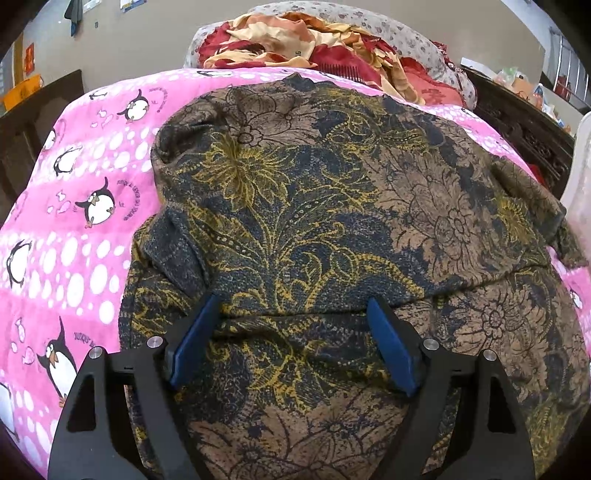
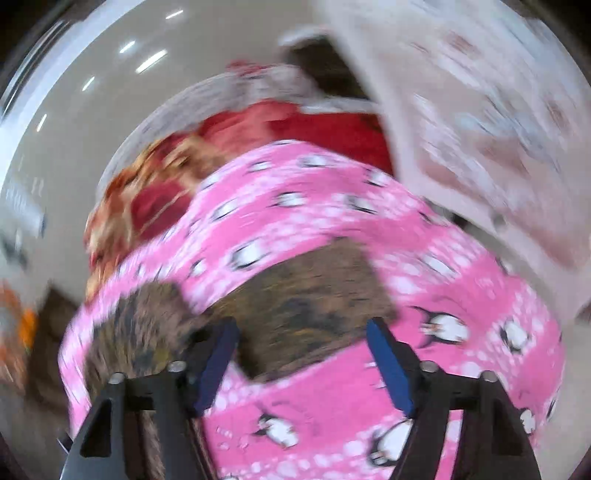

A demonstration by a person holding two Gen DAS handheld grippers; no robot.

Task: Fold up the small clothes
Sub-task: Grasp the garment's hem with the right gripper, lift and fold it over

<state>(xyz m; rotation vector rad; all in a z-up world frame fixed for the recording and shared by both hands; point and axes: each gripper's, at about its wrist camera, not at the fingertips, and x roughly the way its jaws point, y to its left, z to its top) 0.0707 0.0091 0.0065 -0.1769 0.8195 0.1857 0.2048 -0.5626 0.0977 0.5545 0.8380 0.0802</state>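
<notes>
One patterned garment (image 1: 332, 206), brown with dark blue and yellow floral print, lies spread on one pink penguin-print blanket (image 1: 74, 221) covering a bed. In the left wrist view a fold line runs across the garment near the claw, with one layer lying over another. A sleeve-like flap sits at the garment's left edge and another at its right edge.

The left claw (image 1: 291, 317) hangs above the garment with its two blue pads (image 1: 192, 343) spread wide. Cloth shows between them, but neither pad presses on it.

The right wrist view is heavily blurred. The right claw (image 2: 301, 343) is over the pink blanket (image 2: 332, 406) at the garment's (image 2: 303, 302) near edge. Its two blue pads (image 2: 391, 365) stand apart, and nothing is pinched between them. A second brown patch at lower left in this view appears to belong to the same garment; the blur prevents confirmation.

Beyond the blanket lies one heap of red, orange and cream bedding (image 1: 314, 40) on a grey floral cover (image 1: 417, 33). One pale translucent container (image 1: 580, 184) stands at the right edge of the left wrist view, just beside the garment. Dark wooden furniture (image 1: 517, 122) stands behind it.
</notes>
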